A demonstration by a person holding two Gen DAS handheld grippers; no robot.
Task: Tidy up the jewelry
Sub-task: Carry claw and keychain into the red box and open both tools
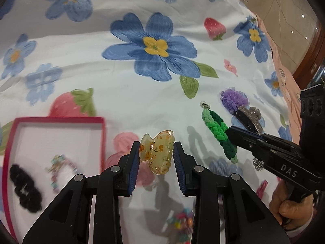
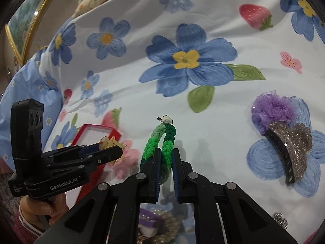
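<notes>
My left gripper [image 1: 156, 152] is shut on a translucent yellow floral claw clip [image 1: 157, 153], held above the bedsheet just right of the red jewelry box [image 1: 102, 140]. The box holds a black scrunchie [image 1: 25, 190] and a beaded bracelet [image 1: 61, 168]. My right gripper [image 2: 167, 158] is shut on a green braided bracelet [image 2: 160, 142] with a white clasp. In the left wrist view the green bracelet [image 1: 218, 134] and right gripper [image 1: 235, 135] show at right. In the right wrist view the left gripper [image 2: 119, 149] holds the clip [image 2: 109, 141] near the box [image 2: 89, 130].
A glittery grey claw clip [image 2: 292, 152] and a purple tulle flower clip [image 2: 272, 109] lie on the flowered bedsheet [image 2: 142, 93] at right. Colourful beads [image 1: 182, 223] lie below my left gripper. More jewelry [image 2: 160, 225] lies beneath the right gripper. A gold-framed picture [image 2: 28, 26] stands far left.
</notes>
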